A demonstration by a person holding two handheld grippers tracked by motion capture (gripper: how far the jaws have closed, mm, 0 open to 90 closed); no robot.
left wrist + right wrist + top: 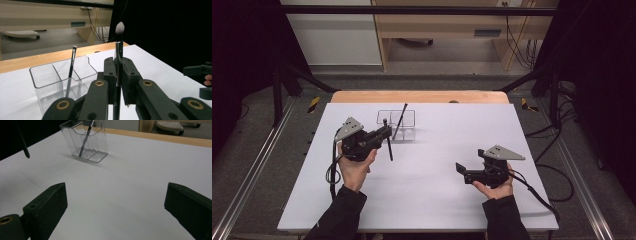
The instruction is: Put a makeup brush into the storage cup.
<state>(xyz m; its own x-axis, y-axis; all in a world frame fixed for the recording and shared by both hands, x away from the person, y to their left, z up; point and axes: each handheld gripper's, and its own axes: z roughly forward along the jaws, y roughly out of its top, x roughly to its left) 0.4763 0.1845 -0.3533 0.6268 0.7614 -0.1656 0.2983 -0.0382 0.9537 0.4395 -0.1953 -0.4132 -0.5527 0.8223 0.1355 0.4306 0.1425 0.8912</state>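
- The left gripper (384, 134) is clenched on the handle of a makeup brush (119, 53), held roughly upright with the white bristle tip up and the handle end hanging below the jaws, clear above the white table (427, 200). The jaws pinch only a short stretch of a thin, smooth handle, so I judge the brush can pivot or slide down if the grip eases.
- Just beside it stands the clear acrylic organizer (398, 125), a divided holder with a slimmer brush (72, 63) already leaning in one compartment. The holder looks light; a handle end that catches the rim or a divider can push or tip it.
- The leaning brush crosses part of the opening, so a lowered brush can knock it or wedge against it.
- The right gripper (464, 172) rests low near the table, well apart from the holder, jaws spread wide and empty. It does not steady the holder, so nothing stops a slide.
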